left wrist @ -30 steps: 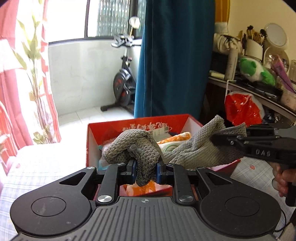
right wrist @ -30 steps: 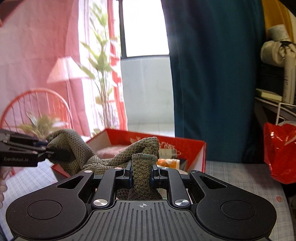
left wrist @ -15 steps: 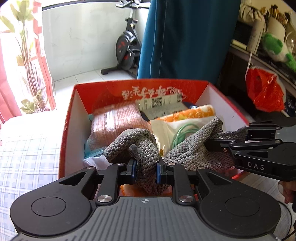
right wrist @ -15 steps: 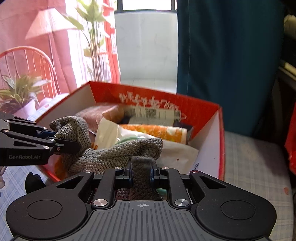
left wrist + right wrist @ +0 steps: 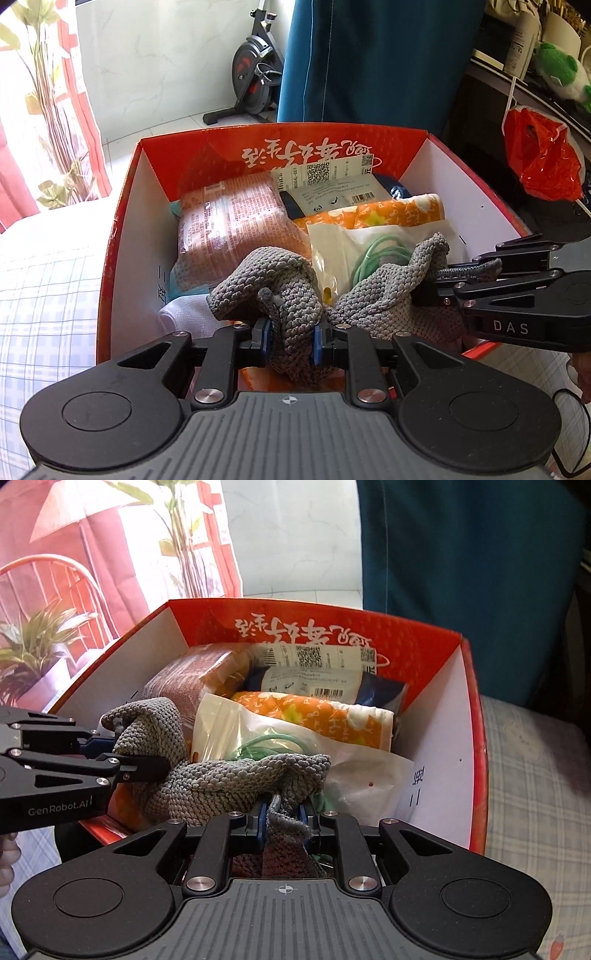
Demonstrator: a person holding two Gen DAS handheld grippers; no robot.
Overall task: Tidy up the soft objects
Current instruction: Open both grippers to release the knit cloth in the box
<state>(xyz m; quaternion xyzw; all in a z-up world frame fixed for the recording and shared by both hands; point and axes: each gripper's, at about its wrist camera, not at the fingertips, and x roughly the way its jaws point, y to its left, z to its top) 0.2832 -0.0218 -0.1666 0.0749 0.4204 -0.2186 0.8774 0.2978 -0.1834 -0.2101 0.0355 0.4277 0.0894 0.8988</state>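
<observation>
Below, grey knit cloth [image 5: 291, 291] pinched by left tongs [image 5: 290, 341] and right tongs [image 5: 283, 825], over crowded red box [image 5: 125, 206] near its front edge

An exercise bike [image 5: 255, 74] stands beside a teal curtain [image 5: 373, 62]; a red plastic bag [image 5: 543, 155] hangs right.

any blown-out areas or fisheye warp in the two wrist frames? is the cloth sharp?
Left wrist view: curtain area at left blown out, box walls bowed by fisheye, grey knit cloth sharp. Right wrist view: window backlight washes the top, knit texture of the cloth crisp, frame corners vignetted black.
</observation>
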